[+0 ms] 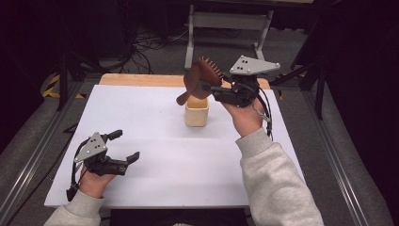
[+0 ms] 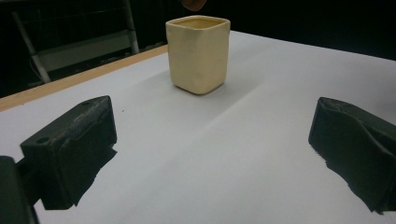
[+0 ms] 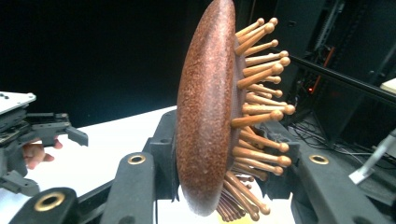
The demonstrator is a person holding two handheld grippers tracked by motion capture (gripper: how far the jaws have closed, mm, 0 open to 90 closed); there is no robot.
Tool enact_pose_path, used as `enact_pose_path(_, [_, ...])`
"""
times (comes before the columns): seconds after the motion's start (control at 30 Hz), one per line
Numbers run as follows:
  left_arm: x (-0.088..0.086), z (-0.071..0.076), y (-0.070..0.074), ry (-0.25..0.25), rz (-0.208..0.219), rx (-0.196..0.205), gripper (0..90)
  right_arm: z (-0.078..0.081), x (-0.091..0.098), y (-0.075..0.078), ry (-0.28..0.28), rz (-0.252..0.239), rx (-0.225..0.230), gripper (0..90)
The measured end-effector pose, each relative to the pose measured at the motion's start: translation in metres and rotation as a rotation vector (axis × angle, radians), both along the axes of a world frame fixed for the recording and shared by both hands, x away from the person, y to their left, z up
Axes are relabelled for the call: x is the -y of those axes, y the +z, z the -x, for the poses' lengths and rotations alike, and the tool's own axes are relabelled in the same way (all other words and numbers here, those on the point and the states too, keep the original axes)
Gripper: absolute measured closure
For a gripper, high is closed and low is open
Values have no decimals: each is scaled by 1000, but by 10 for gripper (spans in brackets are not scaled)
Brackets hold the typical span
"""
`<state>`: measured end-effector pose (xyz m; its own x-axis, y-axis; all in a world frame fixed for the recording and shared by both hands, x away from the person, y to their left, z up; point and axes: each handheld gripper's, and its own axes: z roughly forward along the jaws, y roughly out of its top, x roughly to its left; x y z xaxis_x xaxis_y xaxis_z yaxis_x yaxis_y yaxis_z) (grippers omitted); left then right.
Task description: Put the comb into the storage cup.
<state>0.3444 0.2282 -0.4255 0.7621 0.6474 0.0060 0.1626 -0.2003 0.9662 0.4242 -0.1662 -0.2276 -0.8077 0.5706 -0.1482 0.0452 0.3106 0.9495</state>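
A brown wooden hairbrush [image 1: 200,79] with peg bristles is held up in the air by my right gripper [image 1: 207,87], shut on its head. Its handle end hangs just over the mouth of a cream square cup [image 1: 196,111] standing mid-table. In the right gripper view the brush [image 3: 205,116] stands edge-on between the jaws, bristles to the right. My left gripper [image 1: 126,146] rests low at the near left of the table, open with nothing between its fingers. In the left gripper view the cup [image 2: 198,53] stands ahead, beyond the spread fingers [image 2: 70,149].
The white table top [image 1: 160,174] has a wooden strip along its far edge. A grey metal stand [image 1: 228,21] and cables lie on the floor behind. Metal rails run along both sides of the table.
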Motion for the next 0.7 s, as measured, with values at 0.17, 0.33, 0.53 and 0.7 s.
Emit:
enact_pose_path(0.17, [0, 0, 0, -1, 4, 2, 20, -3, 5, -1, -29, -5, -1, 574])
enact_pose_path(0.33, [0, 0, -1, -2, 2, 0, 22, -6, 9, -1, -52, -7, 1, 574])
enact_pose_path(0.53, [0, 0, -1, -1, -1, 2, 22, -10, 15, -2, -80, -6, 0, 573])
enact_pose_path(0.7, [0, -1, -1, -1, -9, -3, 22, -13, 18, -3, -104, -5, 0, 572])
